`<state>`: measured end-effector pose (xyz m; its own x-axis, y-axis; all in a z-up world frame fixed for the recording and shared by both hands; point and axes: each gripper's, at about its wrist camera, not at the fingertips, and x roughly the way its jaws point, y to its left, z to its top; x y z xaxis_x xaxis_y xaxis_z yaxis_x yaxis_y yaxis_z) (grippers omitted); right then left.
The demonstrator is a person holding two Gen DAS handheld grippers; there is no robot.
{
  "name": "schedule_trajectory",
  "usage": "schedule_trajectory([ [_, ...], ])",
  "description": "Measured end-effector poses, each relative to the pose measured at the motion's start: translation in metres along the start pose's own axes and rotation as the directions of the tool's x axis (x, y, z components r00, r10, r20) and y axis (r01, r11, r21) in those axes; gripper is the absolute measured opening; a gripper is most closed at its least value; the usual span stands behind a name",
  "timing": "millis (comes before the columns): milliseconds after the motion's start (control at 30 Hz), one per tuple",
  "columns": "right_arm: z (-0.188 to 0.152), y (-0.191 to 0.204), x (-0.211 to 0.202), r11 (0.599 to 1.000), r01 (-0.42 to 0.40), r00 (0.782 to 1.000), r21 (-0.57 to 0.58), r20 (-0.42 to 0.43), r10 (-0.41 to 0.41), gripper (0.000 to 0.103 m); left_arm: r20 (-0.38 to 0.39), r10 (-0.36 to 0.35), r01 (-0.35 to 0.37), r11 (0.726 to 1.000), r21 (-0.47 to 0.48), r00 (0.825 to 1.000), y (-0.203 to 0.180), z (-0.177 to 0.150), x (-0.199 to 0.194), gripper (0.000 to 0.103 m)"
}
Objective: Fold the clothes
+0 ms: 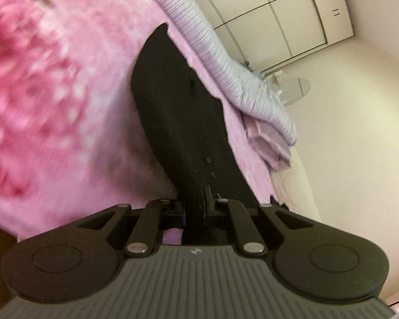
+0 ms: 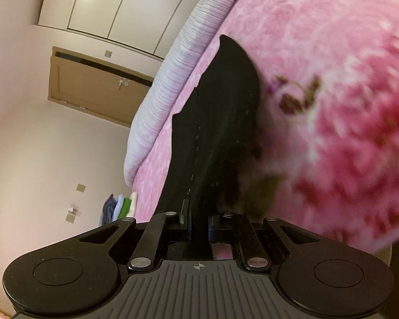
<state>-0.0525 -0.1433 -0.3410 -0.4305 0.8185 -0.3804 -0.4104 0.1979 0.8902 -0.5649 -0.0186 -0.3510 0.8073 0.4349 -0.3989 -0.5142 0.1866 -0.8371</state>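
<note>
**Two grippers pinching one black garment over a pink bedspread**

Both grippers were closed on a black garment [image 1: 178,122]. The left gripper [image 1: 195,199] had its fingers pressed together on one edge of the cloth, which stretched away from it across the pink floral bedspread [image 1: 53,93]. The right gripper [image 2: 198,212] pinched the garment likewise. A lilac striped quilt [image 1: 226,61] lay rolled along the bedspread's far side. A small stack of folded clothes [image 2: 119,207] sat near the bed's edge in the right wrist view, below a wooden door [image 2: 93,90].
</note>
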Motion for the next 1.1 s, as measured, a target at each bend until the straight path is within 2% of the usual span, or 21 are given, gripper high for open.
schedule_trajectory([
  [100, -0.021, -0.007, -0.012, 0.999, 0.028, 0.999, 0.034, -0.021, -0.028, 0.009, -0.030, 0.016, -0.018, 0.999, -0.036, 0.999, 0.010, -0.022, -0.012, 0.007],
  [200, -0.037, -0.014, -0.021, 0.997, 0.041, 0.999, 0.062, -0.031, -0.039, 0.009, -0.038, 0.014, -0.016, 0.998, -0.063, 0.999, 0.014, -0.030, -0.020, 0.007],
  [333, -0.038, -0.001, -0.027, 0.999, 0.032, 0.999, 0.021, -0.032, -0.031, 0.009, -0.027, -0.008, 0.007, 0.999, -0.045, 1.000, 0.005, -0.022, -0.028, 0.007],
  [467, -0.027, 0.020, -0.032, 0.997, 0.010, 0.999, -0.072, -0.031, -0.013, 0.009, -0.016, -0.060, 0.059, 0.997, -0.051, 0.998, -0.010, 0.000, -0.021, 0.007],
  [633, 0.012, 0.052, -0.018, 0.982, -0.031, 1.000, -0.187, -0.008, 0.030, 0.010, 0.003, -0.108, 0.108, 0.994, -0.017, 0.994, -0.034, 0.052, 0.003, 0.007],
  [733, 0.047, 0.070, 0.007, 0.972, -0.049, 0.999, -0.229, 0.010, 0.052, 0.010, 0.019, -0.102, 0.102, 0.995, 0.012, 0.995, -0.047, 0.092, 0.033, 0.008],
  [867, 0.098, 0.079, 0.062, 0.976, -0.003, 0.999, -0.219, 0.052, 0.015, 0.010, 0.029, -0.034, 0.033, 0.999, 0.033, 0.999, -0.048, 0.145, 0.095, 0.009],
  [933, 0.115, 0.074, 0.085, 0.977, 0.042, 0.998, -0.209, 0.064, -0.029, 0.012, 0.004, 0.016, -0.016, 1.000, 0.022, 1.000, -0.038, 0.167, 0.128, 0.012],
  [1033, 0.128, 0.061, 0.099, 0.967, 0.102, 0.993, -0.233, 0.075, -0.087, 0.030, -0.059, 0.083, -0.083, 0.997, -0.008, 0.995, -0.019, 0.188, 0.160, 0.019],
  [1100, 0.137, 0.052, 0.108, 0.958, 0.142, 0.989, -0.249, 0.083, -0.125, 0.048, -0.087, 0.087, -0.088, 0.996, -0.010, 0.992, -0.007, 0.195, 0.169, 0.019],
])
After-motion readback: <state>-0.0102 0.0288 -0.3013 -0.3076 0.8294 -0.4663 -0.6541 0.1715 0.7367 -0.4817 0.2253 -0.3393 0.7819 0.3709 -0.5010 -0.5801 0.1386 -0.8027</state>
